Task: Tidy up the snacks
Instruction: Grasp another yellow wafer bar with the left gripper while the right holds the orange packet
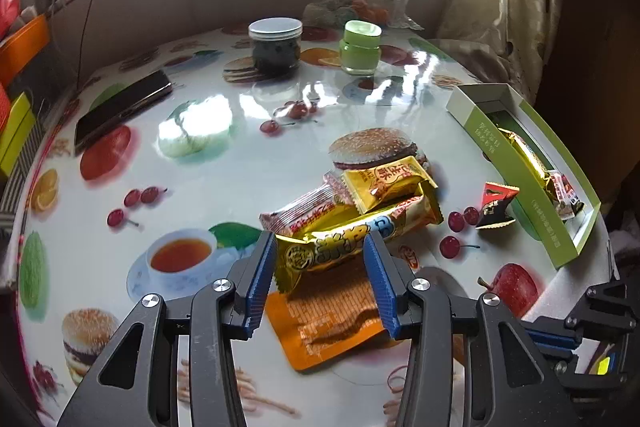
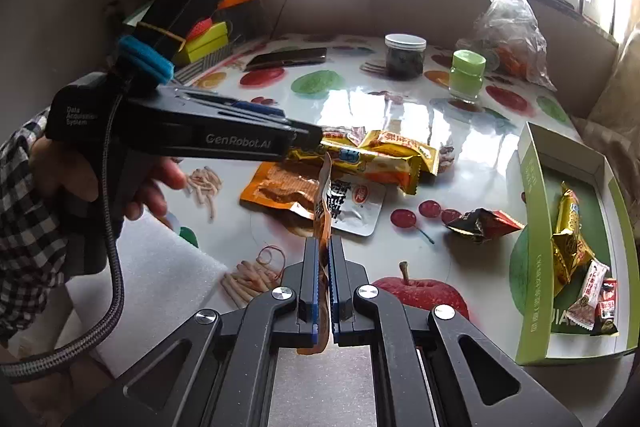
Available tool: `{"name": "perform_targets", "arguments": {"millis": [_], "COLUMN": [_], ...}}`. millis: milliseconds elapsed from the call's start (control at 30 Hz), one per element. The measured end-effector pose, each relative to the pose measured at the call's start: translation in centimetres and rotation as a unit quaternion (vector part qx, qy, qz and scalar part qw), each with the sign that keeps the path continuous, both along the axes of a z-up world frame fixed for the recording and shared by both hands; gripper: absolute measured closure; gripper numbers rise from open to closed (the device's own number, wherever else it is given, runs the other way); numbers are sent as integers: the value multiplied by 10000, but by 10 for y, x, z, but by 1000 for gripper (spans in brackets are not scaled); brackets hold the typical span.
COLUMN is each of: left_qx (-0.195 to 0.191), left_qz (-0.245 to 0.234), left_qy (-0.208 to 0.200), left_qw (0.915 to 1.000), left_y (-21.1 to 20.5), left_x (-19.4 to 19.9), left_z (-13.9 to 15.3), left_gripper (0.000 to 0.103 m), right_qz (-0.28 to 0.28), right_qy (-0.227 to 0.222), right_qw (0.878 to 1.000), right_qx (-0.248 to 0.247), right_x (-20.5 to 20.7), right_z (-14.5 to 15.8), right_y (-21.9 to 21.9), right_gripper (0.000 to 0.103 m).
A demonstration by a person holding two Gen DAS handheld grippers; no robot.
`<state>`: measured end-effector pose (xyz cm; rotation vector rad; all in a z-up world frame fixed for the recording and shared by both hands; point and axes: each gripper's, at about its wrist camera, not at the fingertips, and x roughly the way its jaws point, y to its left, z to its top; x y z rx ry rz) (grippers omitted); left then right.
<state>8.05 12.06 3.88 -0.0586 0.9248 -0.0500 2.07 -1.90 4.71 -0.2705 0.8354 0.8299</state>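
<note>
Left wrist view shows the left tongs (image 1: 320,247) clamped across the near end of a long gold snack bar (image 1: 352,241) that sits on top of the pile at centre. The right tongs (image 2: 325,259) are pinched shut on the edge of an orange sachet (image 2: 324,215), which hangs on edge above the counter (image 2: 400,107).

Risks, as I judge them: the gold bar is gripped near one end, so it could swivel or slip out, and its far end may drag the yellow packet (image 1: 384,183) and the pink wafer pack (image 1: 304,211) along. The thin sachet could slide free from so narrow a bite.

Count: five loose snacks on the counter, including the red-black candy (image 1: 496,205) at three o'clock; three visible in the green box (image 2: 532,187); two jars at twelve o'clock.
</note>
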Motion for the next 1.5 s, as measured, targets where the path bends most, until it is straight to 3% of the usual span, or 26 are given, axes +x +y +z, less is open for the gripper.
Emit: {"name": "perform_targets", "arguments": {"millis": [167,400,633,767,800,867,1000,1033,1067,1333,1500], "left_qx": [307,654,724,412,322,219,117,92,54,-170,9], "left_qz": [-788,-1222,-1421,-1342,-1293,-1282,-1152,-1105,-1062,-1074,-1055], "left_qy": [141,264,436,467,451,397,291,267,203,118,107], "left_qw": [9963,9900,9862,9890,9901,9907,9929,9935,9941,9940,9944], "left_y": [-15,-27,-33,-27,-25,-23,-18,-17,-15,-11,-15], "left_x": [16,25,33,37,37,36,33,32,30,25,31], "left_z": [-7,-14,-21,-21,-20,-18,-14,-13,-10,-6,-7], "left_gripper": [57,56,56,57,58,71,83,89,103,103,98], "right_qz": [62,54,2,-14,-25,-37,-7,-11,-16,-44,-75], "right_qy": [2,-43,0,24,31,28,10,14,10,9,21], "right_qw": [10000,10000,10000,10000,10000,10000,10000,10000,9999,9999,9999], "right_qx": [13,-6,21,46,53,67,93,98,102,126,138], "right_x": [-4,-7,-7,-6,-5,-5,-6,-6,-5,-6,-6], "right_z": [1,2,2,1,1,1,2,2,2,3,3], "right_y": [2,1,-1,-2,-3,-4,-3,-3,-3,-4,-4], "right_gripper": [98,99,99,100,100,100,100,100,100,100,100]}}
